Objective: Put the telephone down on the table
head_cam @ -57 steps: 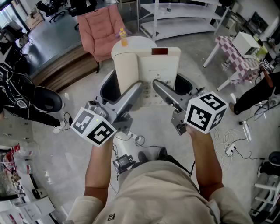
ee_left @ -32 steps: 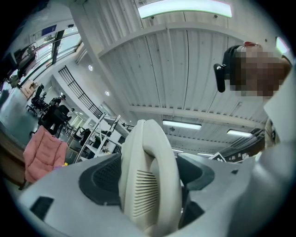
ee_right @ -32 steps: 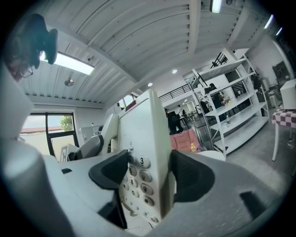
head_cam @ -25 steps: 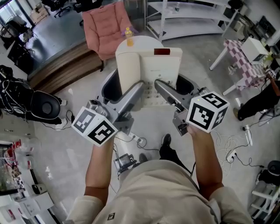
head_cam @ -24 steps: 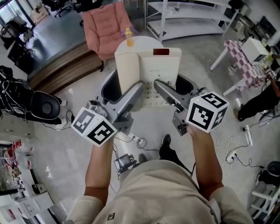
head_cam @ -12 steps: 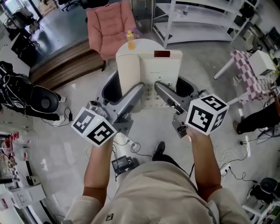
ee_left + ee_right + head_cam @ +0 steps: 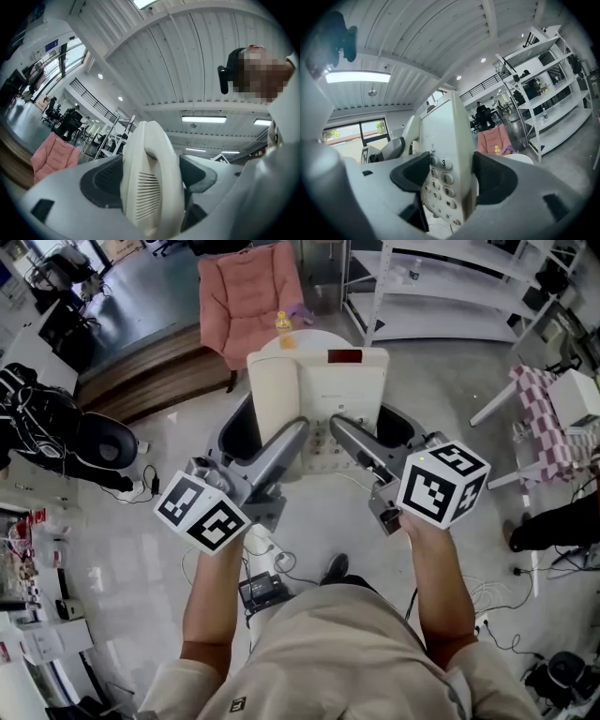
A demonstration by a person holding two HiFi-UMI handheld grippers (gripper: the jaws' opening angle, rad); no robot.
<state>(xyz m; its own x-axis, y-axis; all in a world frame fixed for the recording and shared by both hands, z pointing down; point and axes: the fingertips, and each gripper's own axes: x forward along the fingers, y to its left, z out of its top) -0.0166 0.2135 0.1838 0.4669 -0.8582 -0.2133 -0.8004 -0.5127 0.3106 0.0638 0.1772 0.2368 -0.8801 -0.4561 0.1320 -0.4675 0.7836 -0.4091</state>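
2 grippers, both engaged on 1 cream telephone [image 7: 323,395], which is held in the air at upper centre of the head view, above the floor and not resting on anything. Left gripper [image 7: 286,439]: jaws closed on the handset [image 7: 152,187], which fills the gap between the dark pads. Right gripper [image 7: 343,430]: jaws clamped on the keypad [image 7: 439,185] side of the body, with the number keys showing between the pads. Step in hand, as judged: carrying, with the set-down not yet begun. 1 round white table [image 7: 314,334] lies just beyond the telephone at upper centre and is largely hidden behind it. Next move, as judged: bring the telephone over a bare part of the table top, lower it level with both grippers together, and part the jaws only once the base rests. 1 yellow bottle [image 7: 281,324] stands on the near-left part of the table and is the likeliest thing to be knocked. 1 pink chair [image 7: 248,287] sits behind the table at upper left. White shelving [image 7: 450,292] fills the upper right. Loose cables [image 7: 281,557] lie on the floor at lower centre, close to the person's feet, and are a trip risk.
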